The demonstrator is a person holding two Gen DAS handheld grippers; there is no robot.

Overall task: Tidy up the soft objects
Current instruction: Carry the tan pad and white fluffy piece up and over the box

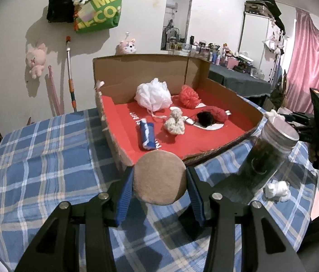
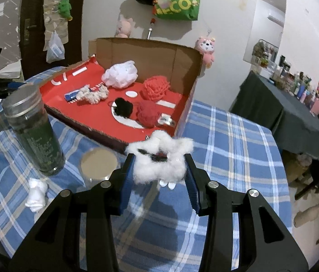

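My left gripper [image 1: 159,181] is shut on a round tan puff [image 1: 159,176], held above the checked cloth just in front of the cardboard box [image 1: 141,68]. My right gripper [image 2: 159,172] is shut on a white fluffy piece [image 2: 161,158] with a dark clip in it, near the box's front corner. Inside the red-lined box [image 2: 150,52] lie a white mesh sponge [image 1: 152,97], a red mesh sponge [image 1: 190,96], a cream rope knot [image 1: 175,122], a blue rolled cloth [image 1: 147,136], a black pompom [image 2: 123,106] and a red yarn ball [image 2: 148,111].
A tall dark jar [image 2: 35,131] with a metal lid stands on the blue checked tablecloth [image 1: 35,170] beside the box. A small white wad [image 2: 36,195] and a tan disc in a clear rim [image 2: 98,164] lie near it. A dark-covered side table [image 2: 284,108] stands to the right.
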